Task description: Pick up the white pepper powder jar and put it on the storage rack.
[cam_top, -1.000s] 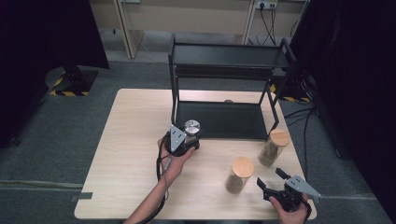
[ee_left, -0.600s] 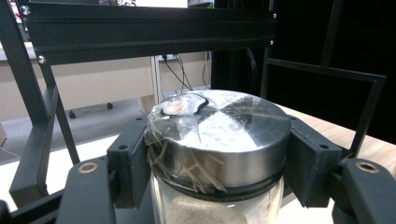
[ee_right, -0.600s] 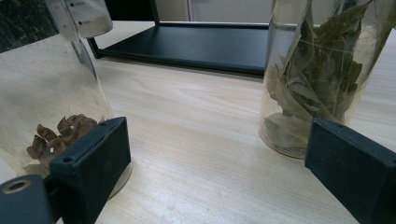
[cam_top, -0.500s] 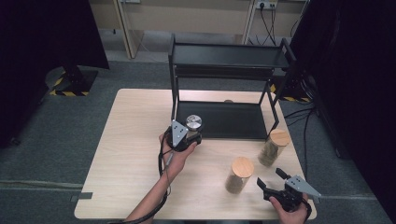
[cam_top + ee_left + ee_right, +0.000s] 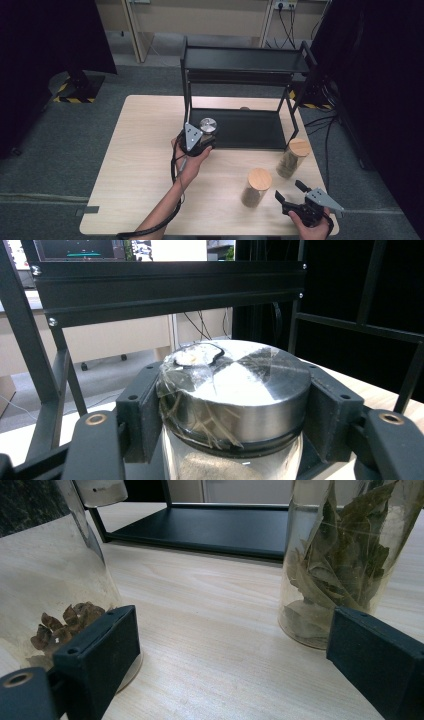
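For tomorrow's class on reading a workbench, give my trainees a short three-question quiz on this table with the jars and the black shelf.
1. True or false: the left gripper is shut on the glass jar with the round metal lid.
2. How many glass jars with round wooden lids stand on the pale wooden table?
3. Which holds leaves: A, the near wooden-lidded jar, or B, the far wooden-lidded jar beside the black metal two-tier shelf?

Key: 1 true, its jaws clasp the jar just under the lid. 2 two. 3 B, as the right gripper view shows between the open jaws of the right gripper.
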{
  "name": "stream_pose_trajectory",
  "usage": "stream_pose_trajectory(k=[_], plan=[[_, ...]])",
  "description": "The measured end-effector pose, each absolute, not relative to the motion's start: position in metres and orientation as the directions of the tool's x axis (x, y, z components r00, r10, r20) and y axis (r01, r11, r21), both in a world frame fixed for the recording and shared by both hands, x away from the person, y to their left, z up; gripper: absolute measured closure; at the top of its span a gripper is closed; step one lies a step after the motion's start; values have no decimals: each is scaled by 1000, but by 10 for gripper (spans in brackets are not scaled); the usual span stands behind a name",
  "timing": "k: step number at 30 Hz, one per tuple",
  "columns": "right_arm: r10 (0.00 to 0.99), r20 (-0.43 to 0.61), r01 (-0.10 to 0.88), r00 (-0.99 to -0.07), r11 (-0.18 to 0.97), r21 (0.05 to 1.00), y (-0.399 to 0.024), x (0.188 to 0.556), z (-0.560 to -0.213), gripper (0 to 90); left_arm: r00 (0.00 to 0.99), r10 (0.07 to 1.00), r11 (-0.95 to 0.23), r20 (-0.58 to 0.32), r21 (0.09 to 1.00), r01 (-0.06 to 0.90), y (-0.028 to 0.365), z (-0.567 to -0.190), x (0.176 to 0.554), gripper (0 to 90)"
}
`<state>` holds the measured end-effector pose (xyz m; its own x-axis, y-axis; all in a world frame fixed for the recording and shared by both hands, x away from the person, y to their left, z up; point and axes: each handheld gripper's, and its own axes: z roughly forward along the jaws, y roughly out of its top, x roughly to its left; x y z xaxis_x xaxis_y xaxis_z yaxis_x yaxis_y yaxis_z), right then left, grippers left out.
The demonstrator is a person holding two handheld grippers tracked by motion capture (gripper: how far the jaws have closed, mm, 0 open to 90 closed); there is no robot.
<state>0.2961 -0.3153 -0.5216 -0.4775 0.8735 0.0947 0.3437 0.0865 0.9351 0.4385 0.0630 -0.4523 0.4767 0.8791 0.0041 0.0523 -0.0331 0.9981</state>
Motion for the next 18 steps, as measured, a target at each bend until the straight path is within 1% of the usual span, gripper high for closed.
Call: stream_pose_trajectory(k=[18], plan=[[873,96,344,-479,86,935,-316,296,-522,71,447,894,-22,-6,998,57,62,-448,454,345]])
